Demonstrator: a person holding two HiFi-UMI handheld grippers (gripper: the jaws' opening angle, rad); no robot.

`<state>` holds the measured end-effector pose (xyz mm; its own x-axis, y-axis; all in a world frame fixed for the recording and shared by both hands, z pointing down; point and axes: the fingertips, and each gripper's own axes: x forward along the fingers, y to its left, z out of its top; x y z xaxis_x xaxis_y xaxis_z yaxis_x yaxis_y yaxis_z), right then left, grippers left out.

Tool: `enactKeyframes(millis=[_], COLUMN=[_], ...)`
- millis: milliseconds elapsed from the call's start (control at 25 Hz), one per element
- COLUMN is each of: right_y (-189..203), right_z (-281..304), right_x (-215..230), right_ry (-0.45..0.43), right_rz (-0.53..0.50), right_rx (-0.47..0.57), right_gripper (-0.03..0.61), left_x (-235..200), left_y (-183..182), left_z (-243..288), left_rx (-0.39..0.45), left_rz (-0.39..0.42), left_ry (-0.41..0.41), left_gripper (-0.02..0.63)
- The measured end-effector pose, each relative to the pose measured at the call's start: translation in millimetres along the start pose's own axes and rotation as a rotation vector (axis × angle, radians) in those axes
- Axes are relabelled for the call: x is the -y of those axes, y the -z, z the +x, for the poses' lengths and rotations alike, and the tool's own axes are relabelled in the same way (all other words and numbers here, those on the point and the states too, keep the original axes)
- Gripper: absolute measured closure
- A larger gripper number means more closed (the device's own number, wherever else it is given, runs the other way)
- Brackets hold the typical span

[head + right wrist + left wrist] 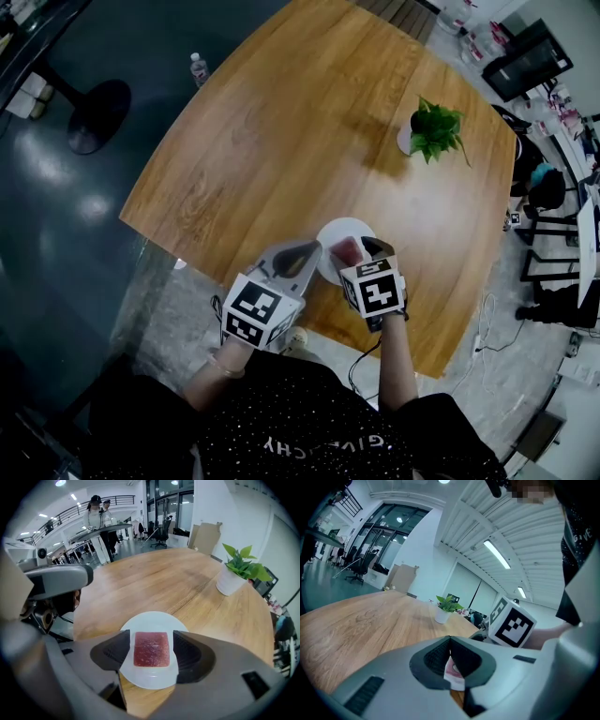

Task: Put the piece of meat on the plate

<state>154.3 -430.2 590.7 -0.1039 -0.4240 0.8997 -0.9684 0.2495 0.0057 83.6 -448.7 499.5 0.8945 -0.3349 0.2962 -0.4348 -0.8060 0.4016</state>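
R gripper (151, 634) jaws slack either side of meat (151, 649), looks flat on plate (150, 619). Lift straight up, no snagging. L gripper (450, 640) clenched, empty.

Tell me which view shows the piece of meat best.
The right gripper view: the piece of meat shows whole between the right claw's jaws, over the white plate. The head view shows it small beside that claw. The left gripper view shows only a pink sliver past the left claw's closed jaws.
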Motion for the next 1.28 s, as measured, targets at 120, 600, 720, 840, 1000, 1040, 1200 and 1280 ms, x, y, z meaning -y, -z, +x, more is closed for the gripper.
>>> enactKeyframes(millis=[120,600,720,840,1000,1040,1200,1280], right_y=[-9,-17,-10,0,11,13,32,47], right_z=[-9,-76,-95,-113,-148,-160,-202,-218], right_x=[-2,12,6,1,-14,-18,-33,-42], right_ry=[-0.012,0.183,0.200,0.199,0.120,0.104,0.053,0.025], right_rz=[0.052,0.153,0.137,0.149,0.191,0.194,0.185,0.177], right_rx=[0.083,0.498,0.572,0.647,0.792,0.832,0.958,0.988], right_gripper=[0.285,0.507,0.532,0.564,0.568,0.568,0.568,0.568], left_x=[3,32,49,67,88,92,114,126], left_y=[-1,-16,-16,-13,-7,-5,0,6], left_z=[1,5,3,-3,-16,-20,-40,-52], left_rx=[-0.002,0.011,0.013,0.024,0.053,0.064,0.127,0.154], left_rz=[0.020,0.147,0.171,0.191,0.185,0.182,0.185,0.182], left_ry=[0.010,0.029,0.034,0.029,-0.006,-0.021,-0.093,-0.125], left_gripper=[0.604,0.604,0.604,0.604,0.604,0.604,0.604,0.604])
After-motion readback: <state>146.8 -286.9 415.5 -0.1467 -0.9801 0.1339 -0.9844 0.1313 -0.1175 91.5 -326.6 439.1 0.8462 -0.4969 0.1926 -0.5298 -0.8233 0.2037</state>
